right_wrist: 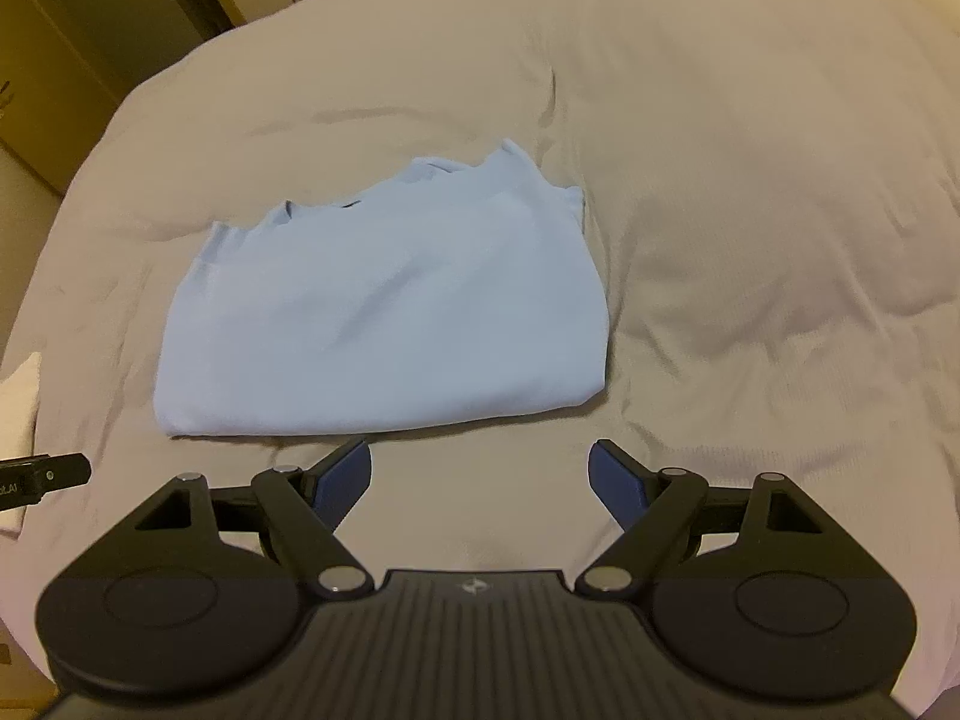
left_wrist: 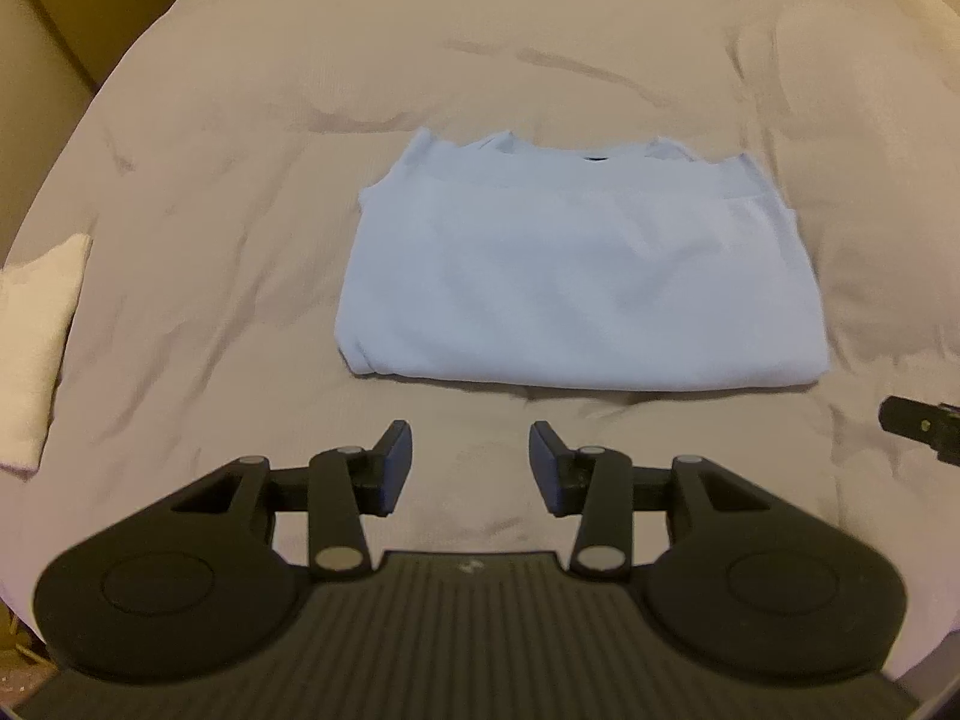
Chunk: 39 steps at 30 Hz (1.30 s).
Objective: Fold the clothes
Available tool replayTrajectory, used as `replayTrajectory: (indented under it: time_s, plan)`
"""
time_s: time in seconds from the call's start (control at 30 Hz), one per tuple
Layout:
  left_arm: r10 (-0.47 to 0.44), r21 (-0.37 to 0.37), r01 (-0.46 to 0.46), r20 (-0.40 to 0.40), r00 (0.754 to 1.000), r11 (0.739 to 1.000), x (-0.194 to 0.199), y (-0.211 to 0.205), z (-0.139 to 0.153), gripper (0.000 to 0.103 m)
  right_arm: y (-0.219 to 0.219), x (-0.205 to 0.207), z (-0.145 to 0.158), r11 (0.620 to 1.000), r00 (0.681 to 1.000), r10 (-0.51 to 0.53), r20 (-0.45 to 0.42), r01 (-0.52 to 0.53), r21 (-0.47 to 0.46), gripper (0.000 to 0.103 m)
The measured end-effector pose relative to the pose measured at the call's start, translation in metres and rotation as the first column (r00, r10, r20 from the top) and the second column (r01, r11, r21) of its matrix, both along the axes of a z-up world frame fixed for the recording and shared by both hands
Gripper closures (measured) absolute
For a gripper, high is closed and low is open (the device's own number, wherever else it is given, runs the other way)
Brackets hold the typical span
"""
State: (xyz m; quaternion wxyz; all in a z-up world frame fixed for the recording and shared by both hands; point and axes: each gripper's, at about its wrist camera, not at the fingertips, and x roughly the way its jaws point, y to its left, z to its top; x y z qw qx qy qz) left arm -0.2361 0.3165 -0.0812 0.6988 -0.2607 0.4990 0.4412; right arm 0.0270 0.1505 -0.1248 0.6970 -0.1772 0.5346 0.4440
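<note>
Lying folded into a neat rectangle, the light blue shirt (left_wrist: pixel 576 276) rests flat on the grey bed cover (left_wrist: pixel 240 138). Both tongs — the left tongs (left_wrist: pixel 471 468) and the right tongs (right_wrist: pixel 480 480) — are spread, empty, just beside the shirt's near edge, not touching it.

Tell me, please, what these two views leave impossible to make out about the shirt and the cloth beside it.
- Blue shirt: its sleeves and underside, hidden by its own folded top layer in both views.
- Dark neck label: too small to read.
- White cloth: cut off by the left edge in both views, so its full shape is unknown.
- Right gripper: only a tip shows at the left wrist view's edge.
</note>
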Motion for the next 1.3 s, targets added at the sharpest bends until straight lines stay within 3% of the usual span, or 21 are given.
replayTrajectory:
  time_s: [0.2, 0.43, 0.73, 0.9, 1.07, 1.17, 1.2, 1.3]
  plan:
    - [-0.046, 0.018, 0.045, 0.021, 0.999, 0.999, -0.009, 0.001, 0.008, 0.063, -0.006, -0.021, 0.018, 0.999, 1.000, -0.018, 0.008, 0.018, 0.028, 0.021]
    - [-0.141, 0.008, 0.141, 0.026, 0.990, 0.990, -0.038, 0.022, 0.009, 0.063, -0.004, -0.059, 0.021, 0.992, 0.993, -0.119, 0.025, 0.118, 0.031, 0.021]
    - [-0.266, -0.029, 0.266, 0.022, 0.964, 0.963, -0.063, 0.065, -0.009, 0.062, 0.002, -0.084, -0.003, 0.953, 0.953, -0.299, -0.042, 0.300, 0.030, 0.021]
    - [-0.280, -0.092, 0.287, 0.080, 0.957, 0.954, -0.070, 0.085, -0.037, 0.060, 0.005, -0.097, -0.018, 0.918, 0.916, -0.393, -0.081, 0.396, 0.025, 0.021]
    - [-0.252, -0.130, 0.273, 0.163, 0.954, 0.953, -0.065, 0.103, -0.071, 0.063, -0.001, -0.061, -0.062, 0.876, 0.872, -0.459, -0.173, 0.476, 0.079, 0.021]
    - [-0.240, -0.128, 0.264, 0.179, 0.954, 0.956, -0.057, 0.111, -0.090, 0.069, -0.007, -0.032, -0.095, 0.826, 0.826, -0.496, -0.268, 0.544, 0.148, 0.026]
    - [-0.239, -0.126, 0.264, 0.183, 0.954, 0.956, -0.053, 0.113, -0.096, 0.069, -0.010, -0.020, -0.108, 0.800, 0.802, -0.512, -0.308, 0.575, 0.168, 0.034]
    - [-0.223, -0.123, 0.250, 0.200, 0.954, 0.961, -0.040, 0.122, -0.112, 0.069, -0.016, 0.005, -0.139, 0.741, 0.743, -0.549, -0.384, 0.644, 0.187, 0.038]
